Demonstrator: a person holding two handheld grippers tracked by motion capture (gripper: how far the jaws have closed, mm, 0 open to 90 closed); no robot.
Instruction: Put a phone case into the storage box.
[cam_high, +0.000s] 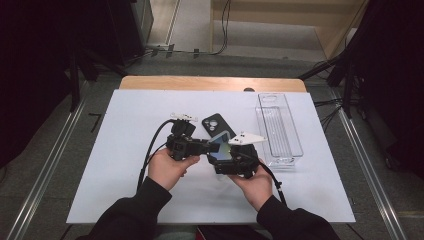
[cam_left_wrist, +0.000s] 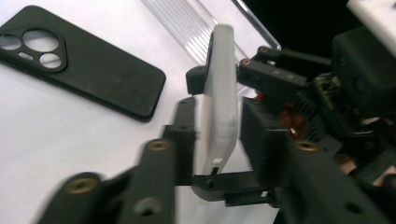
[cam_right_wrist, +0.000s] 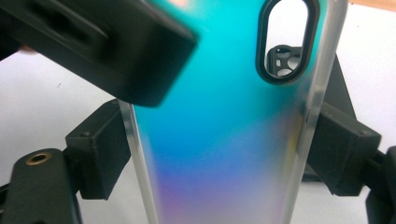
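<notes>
A phone case (cam_high: 220, 142) with a teal-to-purple back and frosted edges is held up above the white mat, between both grippers. My left gripper (cam_high: 212, 146) comes in from the left and is shut on the case's two faces (cam_left_wrist: 219, 107); its jaws press on either side. My right gripper (cam_high: 226, 153) comes up from below and is shut on the case's long edges (cam_right_wrist: 219, 140). One left jaw crosses the case's back at the top left of the right gripper view. A black phone case (cam_high: 215, 124) (cam_left_wrist: 88, 70) lies flat on the mat just behind.
A clear plastic tray (cam_high: 278, 127) (cam_left_wrist: 187, 23) stands lengthwise at the right of the white mat (cam_high: 125, 150). The mat covers a wooden table (cam_high: 210, 82). Both cables trail back toward the person's sleeves.
</notes>
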